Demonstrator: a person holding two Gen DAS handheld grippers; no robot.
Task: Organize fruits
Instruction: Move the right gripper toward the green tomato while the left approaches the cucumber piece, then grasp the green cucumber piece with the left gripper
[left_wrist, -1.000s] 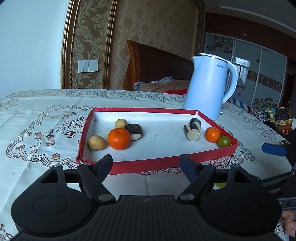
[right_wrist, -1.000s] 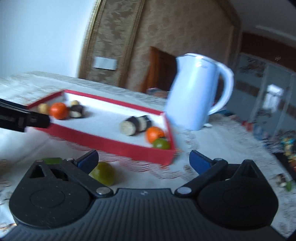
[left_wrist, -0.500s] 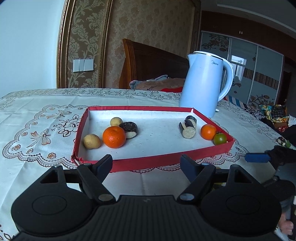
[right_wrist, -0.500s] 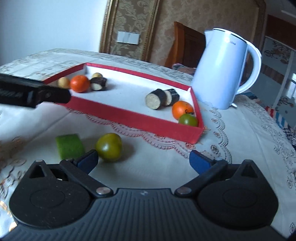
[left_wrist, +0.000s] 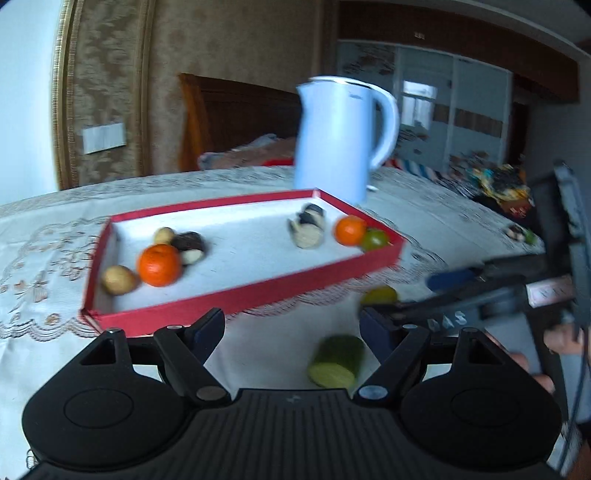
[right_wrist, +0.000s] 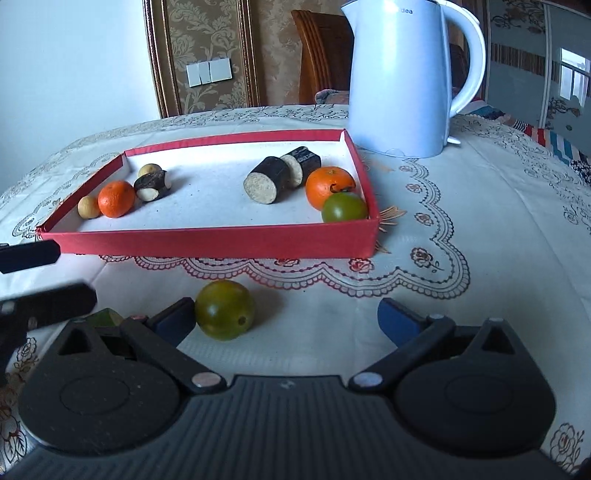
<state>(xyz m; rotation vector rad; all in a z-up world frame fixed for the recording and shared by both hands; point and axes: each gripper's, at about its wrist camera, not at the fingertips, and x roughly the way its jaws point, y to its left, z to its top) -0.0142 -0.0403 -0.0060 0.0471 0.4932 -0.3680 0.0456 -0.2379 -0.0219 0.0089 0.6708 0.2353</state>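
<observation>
The red tray (right_wrist: 207, 242) at frame centre holds two oranges (right_wrist: 330, 186), one green fruit (right_wrist: 344, 206) and three dark cut pieces (right_wrist: 266, 180). A second green fruit (right_wrist: 224, 309) lies below it by the right gripper (right_wrist: 286, 319). Both the right and the left gripper (left_wrist: 291, 330) stand wide, holding nothing.

Daylit; left view motion-blurred

A table (right_wrist: 517, 229) is being covered by a cream lace cloth (right_wrist: 436, 258) embroidered with flowers. Behind it, a wooden chair back (right_wrist: 317, 55) is being shown against damask wallpaper (right_wrist: 207, 40) edged by a gilt moulding (right_wrist: 155, 59), with a white switch plate (right_wrist: 209, 73) mounted on it. A plain pale wall (right_wrist: 74, 66) is being lit by daylight. Sliding wardrobe doors (left_wrist: 454, 122) with patterned panels are being seen further right.
</observation>
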